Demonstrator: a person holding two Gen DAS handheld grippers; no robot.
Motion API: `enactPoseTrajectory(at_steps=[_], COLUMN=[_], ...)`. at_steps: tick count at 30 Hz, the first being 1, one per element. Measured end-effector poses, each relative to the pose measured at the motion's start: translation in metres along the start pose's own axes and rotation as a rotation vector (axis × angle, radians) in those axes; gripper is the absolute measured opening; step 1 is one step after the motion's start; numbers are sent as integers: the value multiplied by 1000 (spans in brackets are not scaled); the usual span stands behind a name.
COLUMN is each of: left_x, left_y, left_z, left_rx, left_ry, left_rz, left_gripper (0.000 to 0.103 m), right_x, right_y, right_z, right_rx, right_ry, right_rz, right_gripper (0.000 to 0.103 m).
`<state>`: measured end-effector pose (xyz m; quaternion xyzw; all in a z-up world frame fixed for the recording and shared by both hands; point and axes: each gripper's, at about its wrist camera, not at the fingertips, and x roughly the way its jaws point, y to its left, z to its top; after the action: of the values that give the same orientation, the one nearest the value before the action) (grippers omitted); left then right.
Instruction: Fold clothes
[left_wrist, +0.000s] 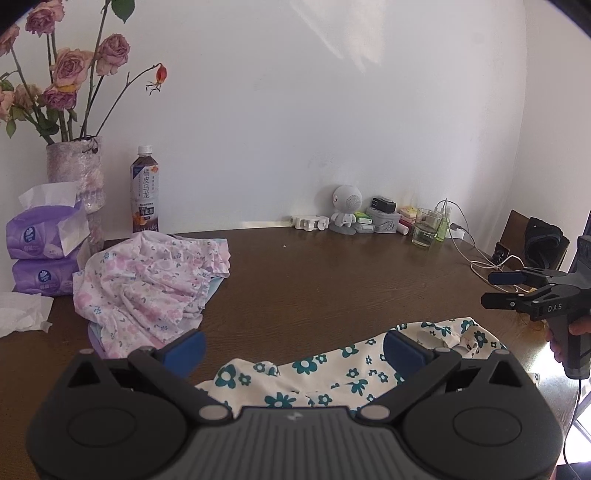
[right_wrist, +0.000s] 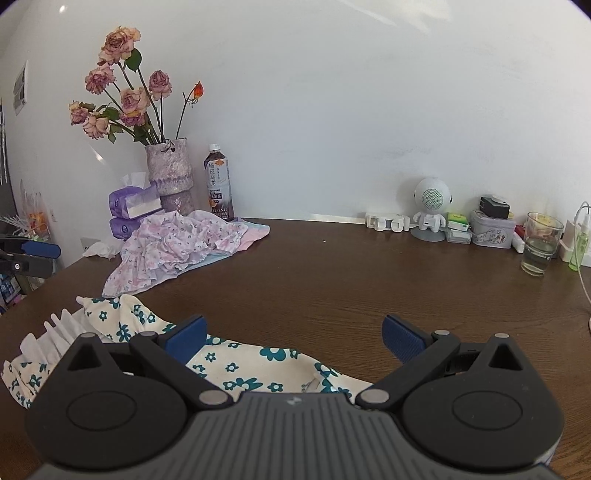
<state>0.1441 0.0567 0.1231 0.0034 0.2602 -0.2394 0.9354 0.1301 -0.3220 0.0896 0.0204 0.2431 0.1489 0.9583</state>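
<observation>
One dark brown wood-grain table (right_wrist: 332, 280), set against a white wall. Two hand-held grippers, black with blue finger pads: the left hand-held gripper (left_wrist: 291, 349) has its jaws spread wide and holds nothing, poised over the near garment; the right hand-held gripper (right_wrist: 295, 338) is likewise spread wide and empty, above the same garment's other end, and shows from the side in the left wrist view at the far right, gripped by one hand (left_wrist: 565, 341). Garments, two: one cream cotton garment with teal flower print (right_wrist: 236, 365), lying crumpled along the near table edge beneath both grippers, with a white pleated trim at its left end; one white garment with pink floral print (left_wrist: 155, 284), heaped further back on the left, lying over pale blue and pink cloth. Two purple tissue packs (left_wrist: 44, 254), stacked, beside the heap. One crumpled white tissue (left_wrist: 22, 314) near them. One mottled pink-grey vase (right_wrist: 170, 177) holding faded pink roses, seven blooms countable, plus one red bud. One dark tea bottle with a white cap (right_wrist: 218, 184). One white robot-shaped speaker (right_wrist: 430, 210). One clear drinking glass (right_wrist: 541, 243), part filled. One grey tin (right_wrist: 493, 229) with a black charger on top.
</observation>
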Motion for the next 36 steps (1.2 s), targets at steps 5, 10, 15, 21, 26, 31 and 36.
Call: enactPoseTrajectory(at_steps=[5, 10, 15, 21, 26, 31, 36], left_x=[10, 24, 36, 46, 70, 98, 123], left_y=[6, 14, 18, 20, 19, 18, 25], left_z=[8, 8, 14, 33, 31, 16, 10], left_rx=[7, -9, 19, 139, 242, 288, 261], left_ry=[26, 54, 66, 91, 170, 262, 338], left_rz=[23, 20, 31, 64, 33, -37, -100], left_gripper=[103, 103, 103, 103, 92, 77, 75], right_x=[10, 25, 33, 35, 57, 81, 99], right_y=[-9, -7, -1, -10, -13, -20, -41], right_z=[3, 7, 16, 40, 39, 21, 20], right_rx=[26, 18, -79, -234, -324, -357, -297], right_ry=[28, 92, 154, 189, 290, 375, 398], right_rz=[-3, 32, 34, -40, 7, 50, 155], right_gripper=[103, 103, 103, 103, 102, 73, 56])
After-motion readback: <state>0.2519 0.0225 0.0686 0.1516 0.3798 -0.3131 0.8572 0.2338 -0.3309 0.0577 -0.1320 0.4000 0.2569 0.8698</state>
